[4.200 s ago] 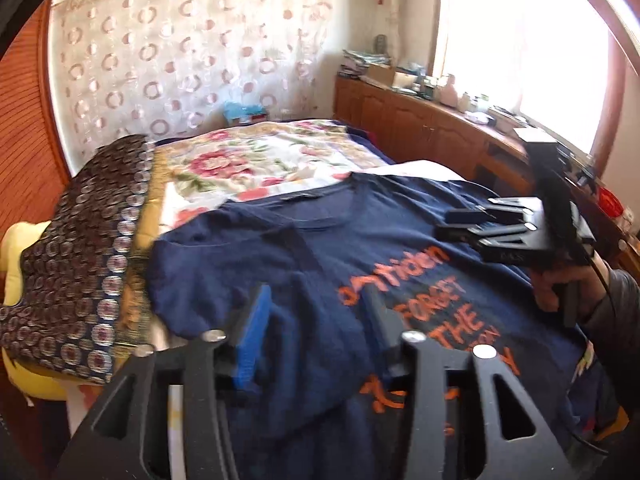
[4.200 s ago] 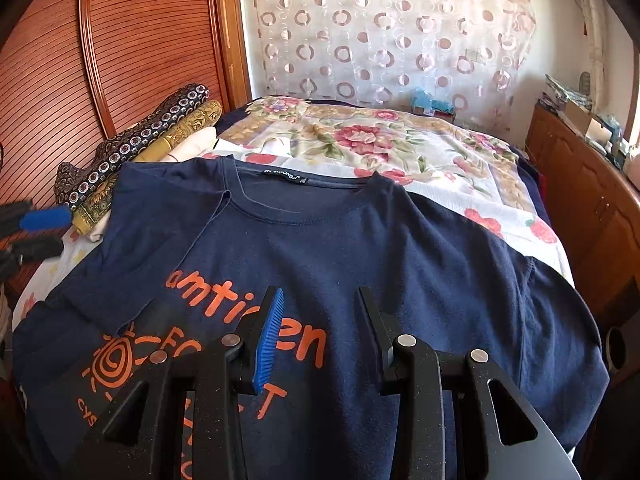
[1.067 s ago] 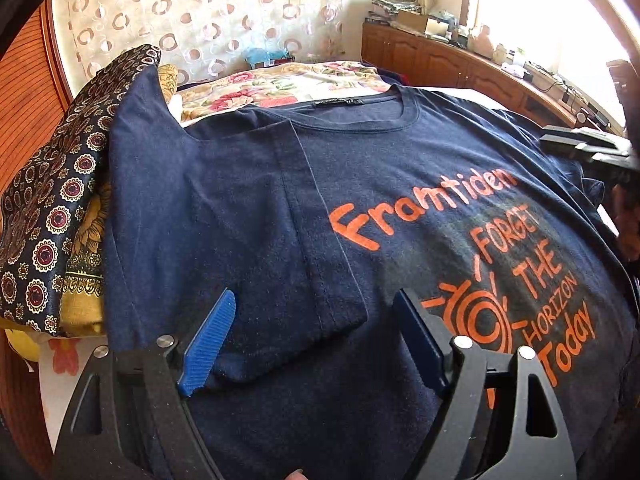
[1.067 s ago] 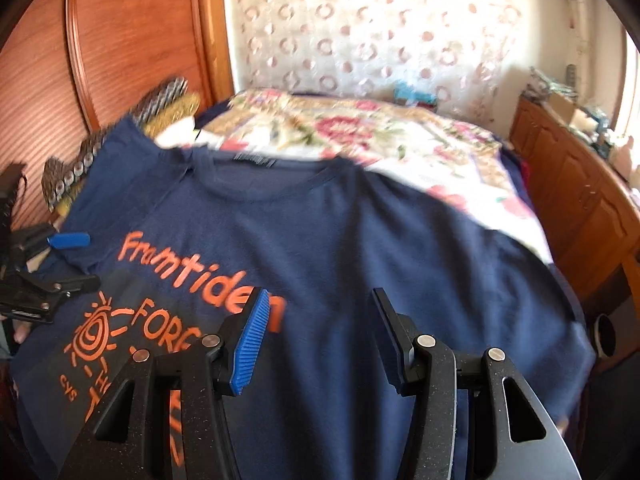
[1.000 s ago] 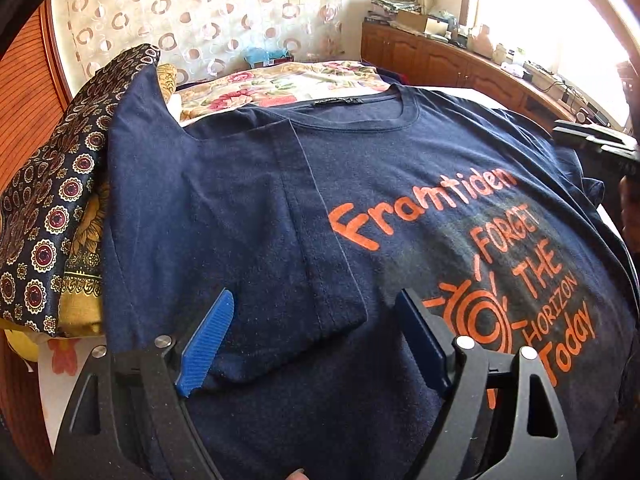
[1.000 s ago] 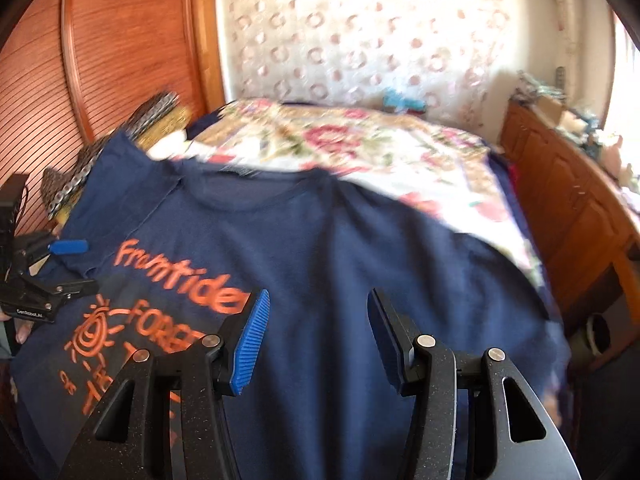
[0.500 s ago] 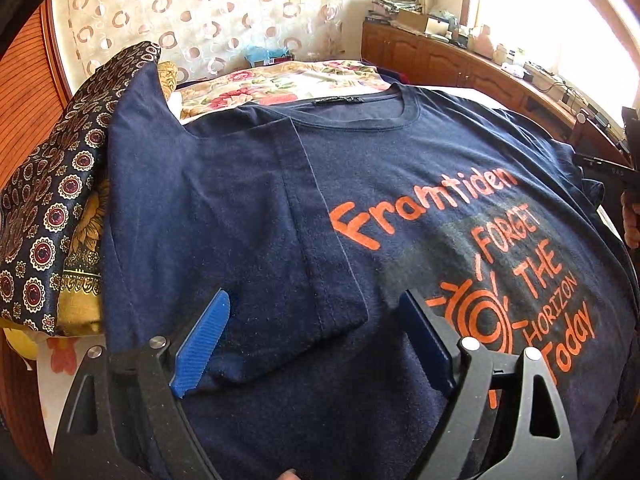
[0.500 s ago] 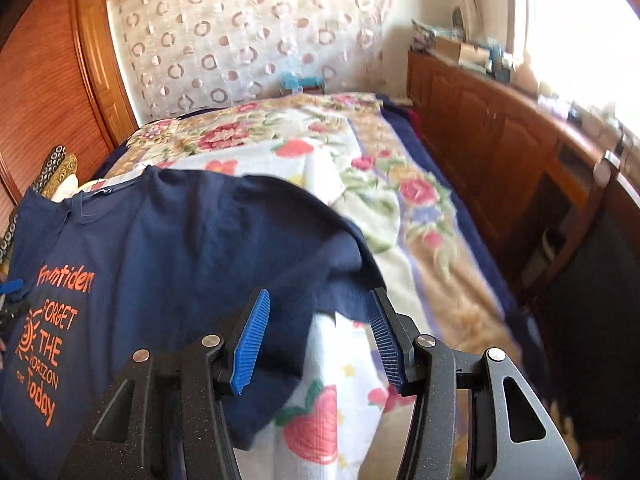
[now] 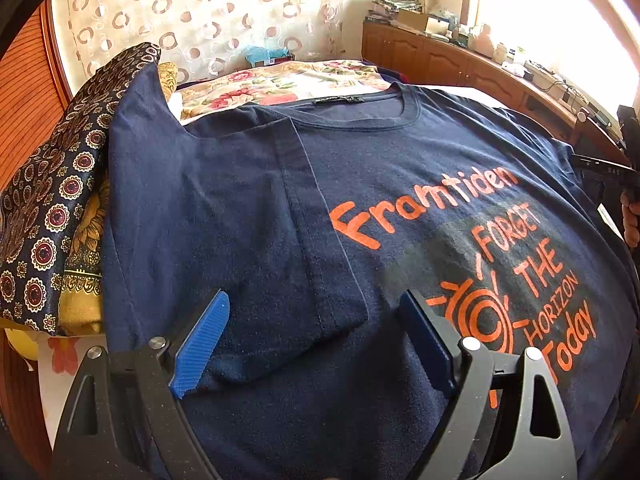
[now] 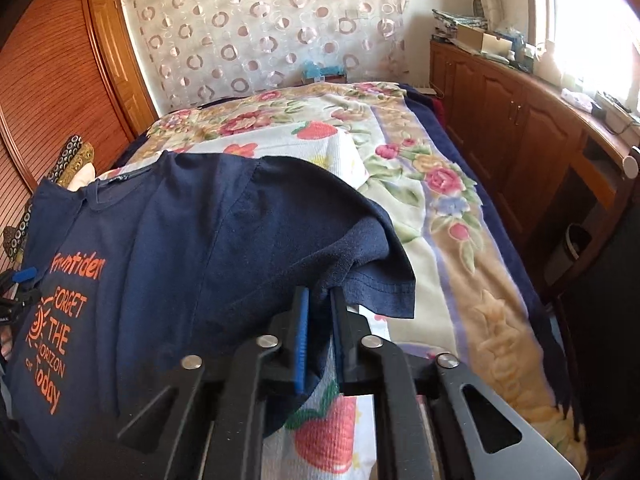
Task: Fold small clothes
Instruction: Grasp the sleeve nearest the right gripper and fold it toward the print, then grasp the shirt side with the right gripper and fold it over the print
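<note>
Right wrist: right gripper [image 10: 319, 300] pinching T-shirt [image 10: 192, 248] sleeve.

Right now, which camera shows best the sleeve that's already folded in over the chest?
The left wrist view: the folded sleeve lies flat and whole ahead of the open left tool. The right wrist view shows only the shirt's far edge there, not the fold.

Navy T-shirt [image 9: 400, 184] with orange print, face-up on bed; one sleeve folded in
</note>
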Tool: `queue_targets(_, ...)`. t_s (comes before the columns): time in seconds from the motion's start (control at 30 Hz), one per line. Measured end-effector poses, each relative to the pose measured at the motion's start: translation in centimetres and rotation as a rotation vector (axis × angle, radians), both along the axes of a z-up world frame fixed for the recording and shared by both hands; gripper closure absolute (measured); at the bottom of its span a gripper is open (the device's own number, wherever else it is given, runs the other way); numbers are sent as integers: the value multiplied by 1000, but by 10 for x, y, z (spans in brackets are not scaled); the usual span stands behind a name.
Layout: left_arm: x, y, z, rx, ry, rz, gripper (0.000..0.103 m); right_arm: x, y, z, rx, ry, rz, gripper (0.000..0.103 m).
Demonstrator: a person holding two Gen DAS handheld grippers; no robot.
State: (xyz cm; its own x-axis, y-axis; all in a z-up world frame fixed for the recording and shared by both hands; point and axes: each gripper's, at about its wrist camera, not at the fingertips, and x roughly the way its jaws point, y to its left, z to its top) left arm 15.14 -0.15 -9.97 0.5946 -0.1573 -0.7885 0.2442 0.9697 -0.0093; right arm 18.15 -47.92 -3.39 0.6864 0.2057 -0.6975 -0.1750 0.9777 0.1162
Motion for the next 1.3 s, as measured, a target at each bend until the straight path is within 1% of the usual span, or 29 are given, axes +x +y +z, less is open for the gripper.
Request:
queue_targets(0.07, -1, 0, 0, 1, 0, -3, 16, -1, 3, 2, -10, -15, 9, 100)
queue_targets(0.23, -6, 3, 3, 8, -18, 16, 15, -7, 16, 10, -25, -87, 27, 101)
queue_targets(0.3, -9, 6, 8, -16, -34, 19, 15, -12, 23, 16, -17, -115, 52, 101)
queue_targets(0.33, -12, 8, 11, -36, -44, 20, 15, -15, 28, 18, -15, -126, 68, 101)
queue_targets(0.47, -24, 10, 29, -60, -99, 26, 15, -26, 61, 26, -36, -155, 155, 101)
queue_targets(0.57, -34, 9, 47, -83, -148, 35, 15, -33, 90, 23, -53, -162, 231, 101)
queue_targets(0.67, -44, 9, 62, -113, -188, 42, 15, -34, 115, 13, -66, -141, 284, 100)
queue_targets(0.7, -49, 9, 67, -122, -204, 42, 15, -33, 121, 9, -71, -135, 300, 100)
queue_targets(0.8, -59, 6, 76, -130, -230, 36, 15, -35, 131, 3, -78, -121, 340, 92)
queue_targets(0.83, -62, 4, 77, -131, -237, 33, 15, -35, 130, 2, -74, -118, 346, 87)
queue_targets(0.87, -64, 3, 79, -133, -245, 29, 15, -34, 128, 2, -73, -118, 342, 81)
queue_targets(1.0, -72, -2, 81, -135, -262, 21, 15, -41, 120, 15, -85, -159, 306, 75)
queue_targets(1.07, -75, -5, 81, -134, -266, 13, 15, -49, 114, 19, -101, -177, 277, 70)
queue_targets(1.17, -77, -11, 79, -132, -260, 0, 15, -48, 104, 18, -127, -187, 228, 67)
queue_targets(1.3, -77, -16, 76, -134, -251, -12, 15, -34, 94, 8, -123, -148, 202, 67)
